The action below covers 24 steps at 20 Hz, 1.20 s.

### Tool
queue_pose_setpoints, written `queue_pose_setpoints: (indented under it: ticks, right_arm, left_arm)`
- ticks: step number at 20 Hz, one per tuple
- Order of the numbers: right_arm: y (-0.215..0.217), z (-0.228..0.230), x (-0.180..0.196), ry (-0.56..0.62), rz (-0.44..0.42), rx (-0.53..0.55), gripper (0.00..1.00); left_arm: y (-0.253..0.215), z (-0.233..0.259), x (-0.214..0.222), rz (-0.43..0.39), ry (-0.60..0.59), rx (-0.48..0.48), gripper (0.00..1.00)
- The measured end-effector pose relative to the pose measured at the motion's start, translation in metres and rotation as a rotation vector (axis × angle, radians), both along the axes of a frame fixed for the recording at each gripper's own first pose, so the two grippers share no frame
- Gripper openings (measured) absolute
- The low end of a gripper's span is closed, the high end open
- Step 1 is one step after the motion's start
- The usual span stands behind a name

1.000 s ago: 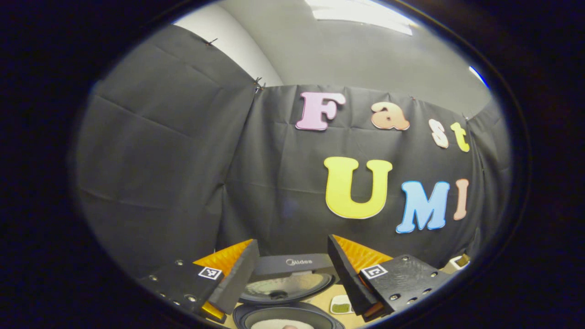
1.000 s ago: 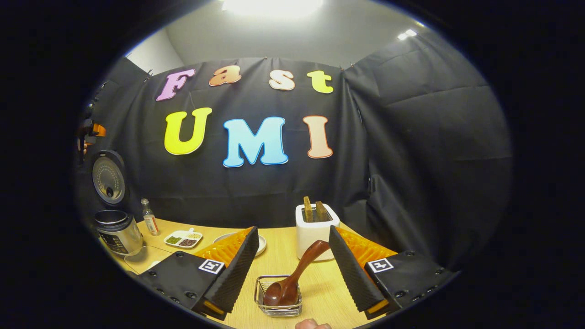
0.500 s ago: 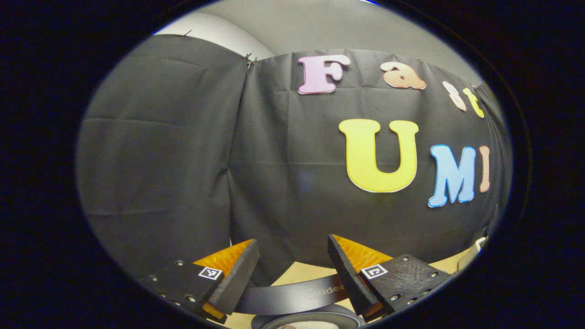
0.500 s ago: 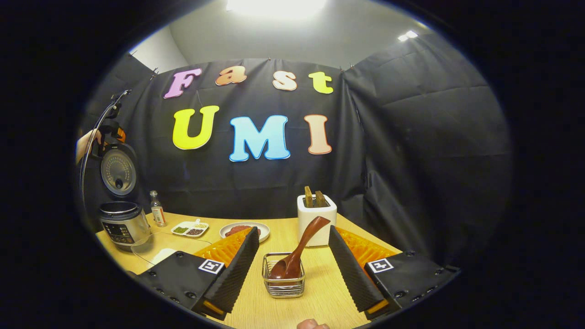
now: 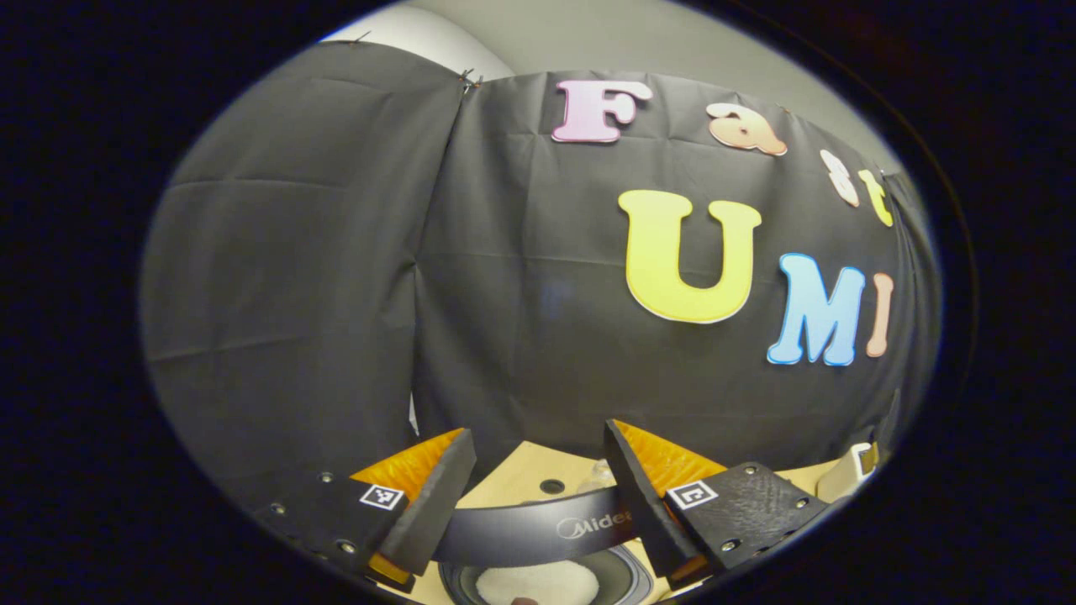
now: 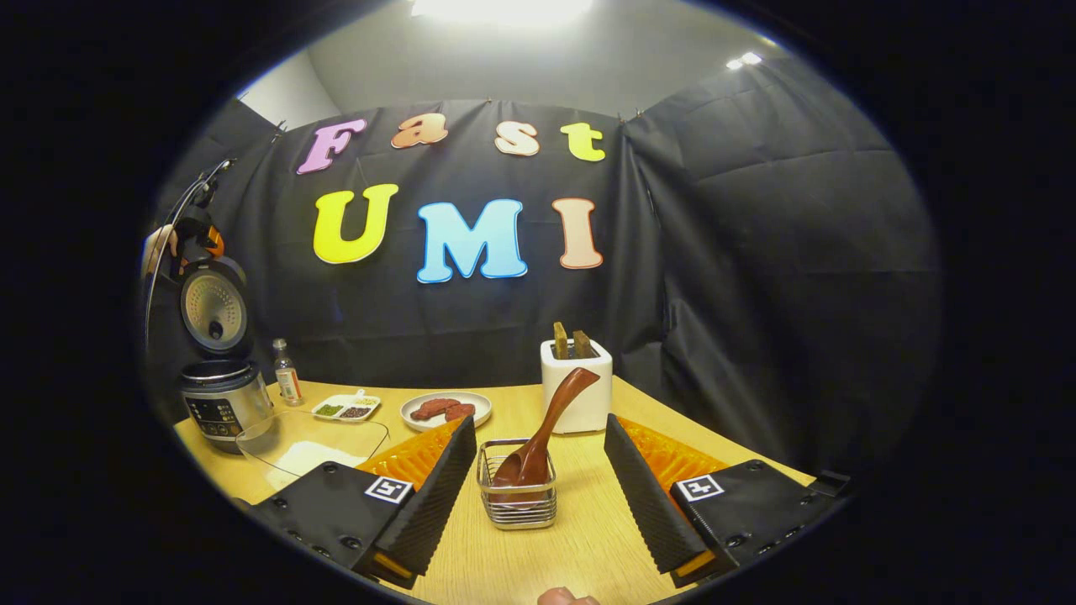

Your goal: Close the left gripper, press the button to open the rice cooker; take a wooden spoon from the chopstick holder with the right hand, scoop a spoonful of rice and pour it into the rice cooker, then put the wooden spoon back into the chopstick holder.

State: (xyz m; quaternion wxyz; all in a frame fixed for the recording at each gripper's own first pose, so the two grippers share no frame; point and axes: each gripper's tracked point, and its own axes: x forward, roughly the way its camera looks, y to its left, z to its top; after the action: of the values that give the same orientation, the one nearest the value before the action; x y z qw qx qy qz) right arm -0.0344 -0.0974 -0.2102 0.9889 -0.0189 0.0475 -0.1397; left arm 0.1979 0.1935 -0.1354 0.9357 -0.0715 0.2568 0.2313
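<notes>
In the right gripper view my right gripper [image 6: 538, 424] is open just short of the wire chopstick holder [image 6: 517, 497]. The dark wooden spoon [image 6: 548, 420] leans in the holder, bowl down, untouched. At far left the rice cooker [image 6: 220, 405] stands with its lid [image 6: 214, 307] raised. The left gripper [image 6: 192, 235], held by a hand, hovers at the lid's top. In the left gripper view my left gripper [image 5: 535, 433] is open over the lid's upper edge [image 5: 538, 529]. The pot [image 5: 626, 580] below holds white rice.
A glass bowl of rice [image 6: 307, 441] lies in front of the cooker. A small bottle [image 6: 287, 382], a divided dish of beans [image 6: 345, 409], a plate of meat [image 6: 445, 410] and a white toaster with bread [image 6: 576, 382] line the back of the wooden table [image 6: 580, 546].
The right gripper has drawn back from the holder, which now sits farther out between its fingers. The left gripper shifted at the raised lid, now looking over its edge.
</notes>
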Motion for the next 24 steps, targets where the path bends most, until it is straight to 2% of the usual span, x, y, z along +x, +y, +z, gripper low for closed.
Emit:
queue_pose_setpoints:
  ticks: [3,8,12,15,21,24]
  right_arm:
    - [0.001,-0.010,-0.003,0.025,0.000,-0.038,0.98]
    - [0.018,-0.019,-0.005,0.038,0.055,-0.010,0.98]
    - [0.029,-0.033,-0.007,0.070,0.088,-0.044,0.98]
    - [0.036,-0.038,-0.009,0.085,0.115,-0.051,0.98]
    - [0.039,-0.046,-0.005,0.097,0.134,-0.055,0.99]
    - [0.045,-0.054,0.000,0.122,0.159,-0.053,0.99]
  left_arm:
    - [-0.024,-0.011,-0.027,-0.008,0.043,-0.024,0.98]
    - [-0.067,-0.039,-0.070,-0.059,0.078,-0.053,0.97]
    - [-0.089,-0.070,-0.095,-0.084,0.103,-0.075,0.97]
    - [-0.100,-0.095,-0.107,-0.107,0.129,-0.068,0.98]
    - [-0.107,-0.109,-0.114,-0.166,0.101,-0.050,0.98]
    - [-0.113,-0.124,-0.123,-0.184,0.127,-0.030,0.98]
